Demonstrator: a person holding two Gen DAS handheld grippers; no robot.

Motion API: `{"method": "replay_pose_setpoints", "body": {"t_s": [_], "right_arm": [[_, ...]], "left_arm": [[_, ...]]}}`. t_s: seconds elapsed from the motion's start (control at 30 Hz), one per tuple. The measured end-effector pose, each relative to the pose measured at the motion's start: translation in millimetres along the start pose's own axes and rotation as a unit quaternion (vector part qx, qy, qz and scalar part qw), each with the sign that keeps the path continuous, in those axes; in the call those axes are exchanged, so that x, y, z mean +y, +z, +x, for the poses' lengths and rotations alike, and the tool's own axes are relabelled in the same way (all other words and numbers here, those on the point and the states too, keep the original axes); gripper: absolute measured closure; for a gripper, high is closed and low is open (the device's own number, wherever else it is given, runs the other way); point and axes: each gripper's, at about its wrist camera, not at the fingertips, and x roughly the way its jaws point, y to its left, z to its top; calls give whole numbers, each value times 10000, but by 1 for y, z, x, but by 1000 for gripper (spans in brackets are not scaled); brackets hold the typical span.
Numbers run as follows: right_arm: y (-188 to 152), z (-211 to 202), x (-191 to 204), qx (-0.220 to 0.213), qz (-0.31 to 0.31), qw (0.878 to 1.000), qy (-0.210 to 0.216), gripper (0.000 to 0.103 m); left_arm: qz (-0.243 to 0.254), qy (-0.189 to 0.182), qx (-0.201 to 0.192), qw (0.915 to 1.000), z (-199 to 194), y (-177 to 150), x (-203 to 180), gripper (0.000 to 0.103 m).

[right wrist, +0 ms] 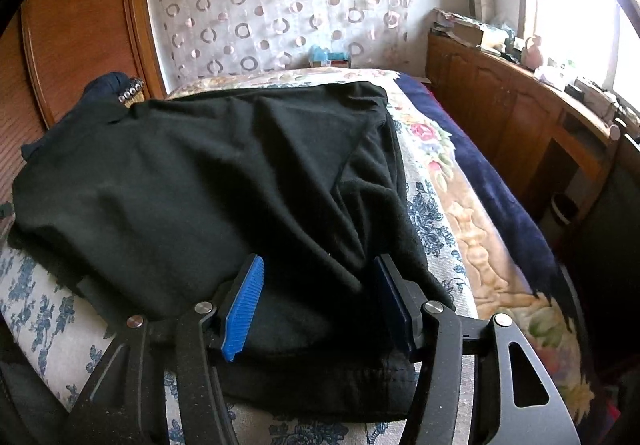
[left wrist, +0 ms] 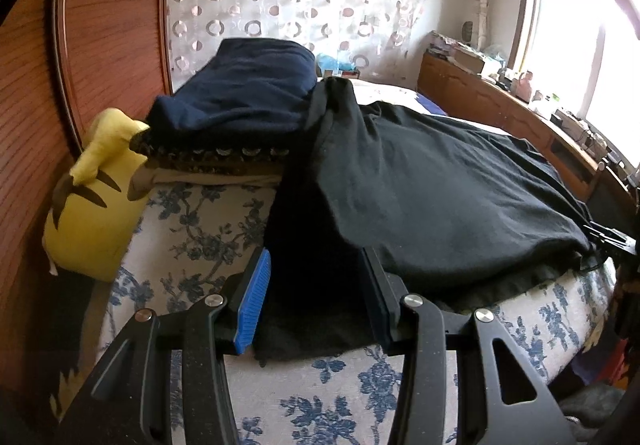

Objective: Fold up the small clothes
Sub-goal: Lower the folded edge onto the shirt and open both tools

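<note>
The black garment (right wrist: 224, 181) lay spread across the bed (right wrist: 436, 213), its near hem reaching the near edge, with bare bedcover to its right and a wooden cabinet (right wrist: 512, 117) beyond. The left tongs (left wrist: 316, 301) and right tongs (right wrist: 320, 305) each stood partly apart astride the hem, pads off the cloth. At far left, a folded navy pile (left wrist: 248, 85) and a yellow plush toy (left wrist: 92, 205) crowded the headboard; the garment's shape was hard to make out.
</note>
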Motion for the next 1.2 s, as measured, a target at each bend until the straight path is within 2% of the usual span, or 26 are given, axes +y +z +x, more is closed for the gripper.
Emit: {"method": "replay_pose_setpoints", "body": {"t_s": [0.03,0.17,0.23,0.33,0.4,0.73,1.2], "right_arm": [[-9,-2,0,-19,-26,10000,3,43],[-11,-1,3,-13,-143,9999,-71,42],[-11,-1,5,-3,-181,9998,-101,41],[-11,1,5,2,-213,9997,-120,41],[-11,1,5,5,-221,9997,-121,40],[-12,0,5,1,-242,9996,-134,40],[-12,0,4,-29,-206,9997,-109,40]], "left_arm": [[24,37,-18,10000,0,1,0,57],[23,80,-66,9999,1,8,4,56],[46,41,-46,10000,2,12,4,51],[119,-41,-46,9999,7,18,0,32],[146,-68,-32,9999,12,23,-2,26],[153,24,501,9986,48,34,-1,26],[137,-28,833,9964,65,27,2,26]]}}
